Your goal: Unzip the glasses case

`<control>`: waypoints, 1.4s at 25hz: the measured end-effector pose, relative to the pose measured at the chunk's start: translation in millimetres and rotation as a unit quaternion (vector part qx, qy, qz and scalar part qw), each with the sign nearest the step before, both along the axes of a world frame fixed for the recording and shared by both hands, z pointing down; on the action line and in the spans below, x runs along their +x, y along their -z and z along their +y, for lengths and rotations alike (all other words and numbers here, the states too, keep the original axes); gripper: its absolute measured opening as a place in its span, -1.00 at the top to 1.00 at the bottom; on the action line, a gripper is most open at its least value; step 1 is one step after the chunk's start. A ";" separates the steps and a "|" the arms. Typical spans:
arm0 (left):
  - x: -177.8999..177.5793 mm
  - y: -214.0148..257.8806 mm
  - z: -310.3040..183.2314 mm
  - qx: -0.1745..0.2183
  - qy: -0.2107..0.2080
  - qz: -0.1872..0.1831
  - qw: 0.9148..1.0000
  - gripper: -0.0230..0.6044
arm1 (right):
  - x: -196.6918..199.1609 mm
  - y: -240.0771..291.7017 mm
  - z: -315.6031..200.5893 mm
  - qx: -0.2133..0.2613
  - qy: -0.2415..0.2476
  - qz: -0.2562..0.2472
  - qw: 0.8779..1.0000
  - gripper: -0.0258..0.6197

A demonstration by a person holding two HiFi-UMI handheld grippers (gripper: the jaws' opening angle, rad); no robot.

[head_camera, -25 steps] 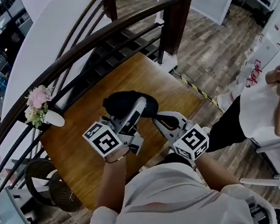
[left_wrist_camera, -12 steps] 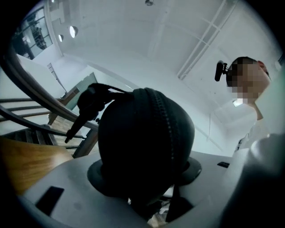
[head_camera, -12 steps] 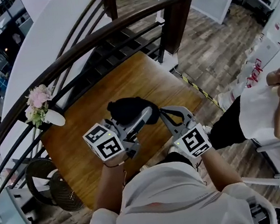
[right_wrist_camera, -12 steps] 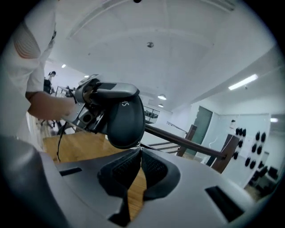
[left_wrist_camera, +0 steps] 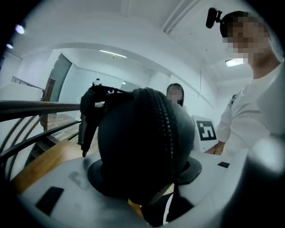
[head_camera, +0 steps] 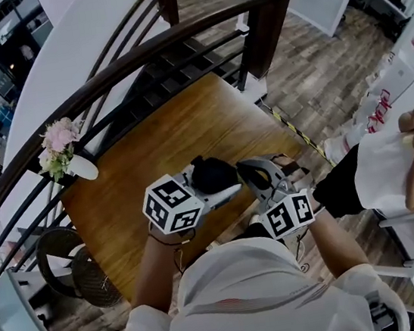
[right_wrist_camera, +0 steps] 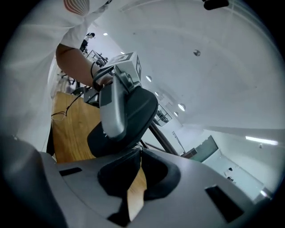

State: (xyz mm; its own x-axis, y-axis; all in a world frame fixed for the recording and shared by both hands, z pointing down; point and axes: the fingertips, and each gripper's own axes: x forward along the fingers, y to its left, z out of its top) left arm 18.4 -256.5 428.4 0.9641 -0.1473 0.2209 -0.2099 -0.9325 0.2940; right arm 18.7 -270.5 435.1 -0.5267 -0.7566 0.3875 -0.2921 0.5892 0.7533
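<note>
The black glasses case point(head_camera: 214, 171) is held off the wooden table point(head_camera: 137, 155), close to my chest. My left gripper point(head_camera: 211, 182) is shut on it, with its pads pressed on the case's two sides. In the left gripper view the case point(left_wrist_camera: 133, 142) fills the jaws and its zip line point(left_wrist_camera: 168, 133) runs up the front. My right gripper point(head_camera: 247, 169) is shut at the case's right end. In the right gripper view its closed tips point(right_wrist_camera: 137, 153) touch the edge of the case point(right_wrist_camera: 140, 111); no zip pull shows between them. A left gripper finger point(right_wrist_camera: 111, 107) lies across the case.
A white vase of pink flowers point(head_camera: 63, 147) stands at the table's left edge. A dark curved railing point(head_camera: 138, 56) runs behind the table, with stairs beyond it. A seated person point(head_camera: 390, 162) is at the right. A wicker stool point(head_camera: 69, 268) stands at lower left.
My left gripper has brought the case nearer to me and to the right, rolling as it came. The right gripper has rolled and stays shut at the case's end.
</note>
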 end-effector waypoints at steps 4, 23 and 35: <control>3.6 -33.4 9.6 0.022 -0.025 -0.085 0.996 0.13 | -8.3 6.9 3.0 0.021 0.020 0.023 0.999 0.74; -13.0 -148.6 39.4 0.003 -0.110 -0.364 0.925 0.11 | -45.4 -30.8 40.6 0.068 0.144 0.233 0.959 0.72; -35.8 -72.9 -30.6 0.071 0.147 -0.142 0.976 0.10 | 9.6 26.2 -30.3 -0.027 -0.062 -0.141 0.988 0.70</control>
